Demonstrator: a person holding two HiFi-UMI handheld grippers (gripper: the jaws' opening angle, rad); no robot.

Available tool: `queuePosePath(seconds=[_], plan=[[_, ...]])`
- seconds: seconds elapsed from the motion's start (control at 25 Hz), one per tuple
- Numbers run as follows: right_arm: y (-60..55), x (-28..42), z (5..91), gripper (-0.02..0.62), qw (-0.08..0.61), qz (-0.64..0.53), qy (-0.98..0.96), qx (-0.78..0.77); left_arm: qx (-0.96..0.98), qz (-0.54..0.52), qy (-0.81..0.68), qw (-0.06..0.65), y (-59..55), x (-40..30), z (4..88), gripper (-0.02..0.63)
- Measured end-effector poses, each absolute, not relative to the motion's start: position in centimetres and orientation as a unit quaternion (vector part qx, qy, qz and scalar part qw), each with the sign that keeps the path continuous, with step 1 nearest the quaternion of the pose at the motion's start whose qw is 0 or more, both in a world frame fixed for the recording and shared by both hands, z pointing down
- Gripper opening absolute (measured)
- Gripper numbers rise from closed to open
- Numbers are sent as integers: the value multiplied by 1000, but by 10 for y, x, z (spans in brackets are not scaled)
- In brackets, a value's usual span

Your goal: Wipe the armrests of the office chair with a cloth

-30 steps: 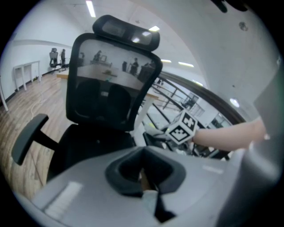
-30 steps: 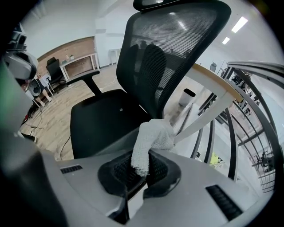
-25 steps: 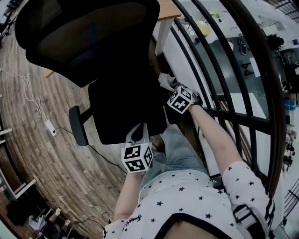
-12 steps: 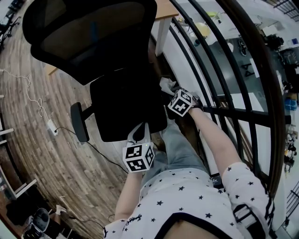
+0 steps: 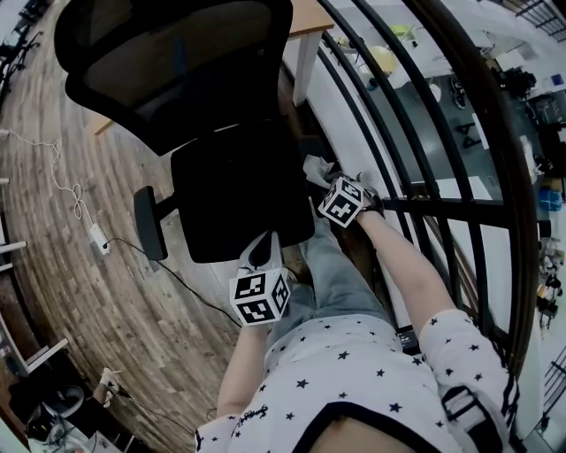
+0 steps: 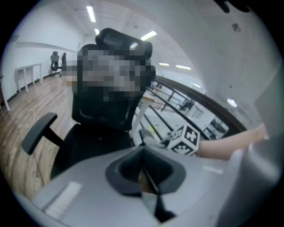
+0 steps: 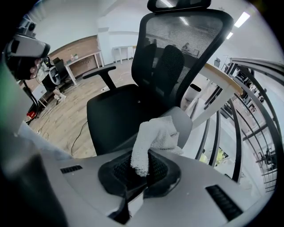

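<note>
Wood plank floor across left of frame; white cable upper left; black curved railing right; ceiling strip lights top; white desks far left.

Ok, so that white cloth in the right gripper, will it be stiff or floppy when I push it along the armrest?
Probably floppy: the cloth slumps in soft folds beyond the right gripper. Its knobbly weave looks likelier to drag than slide on the armrest. It seems light for its bulk, held by just one pinched end.

my left claw: jaws together, nothing between | black office chair: centre-left | its armrest: left edge
</note>
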State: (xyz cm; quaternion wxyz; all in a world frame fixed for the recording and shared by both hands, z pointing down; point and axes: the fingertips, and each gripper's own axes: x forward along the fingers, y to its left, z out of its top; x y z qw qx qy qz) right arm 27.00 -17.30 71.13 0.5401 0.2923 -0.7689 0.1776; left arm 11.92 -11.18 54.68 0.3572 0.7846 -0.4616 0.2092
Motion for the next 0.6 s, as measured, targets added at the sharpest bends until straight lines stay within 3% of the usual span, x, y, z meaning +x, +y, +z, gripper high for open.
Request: queuePosePath(seconds=[0.6], plan=[[-121,267,713,26,550,179,-767,279,782,199,-475,350,-83,109,537,5]])
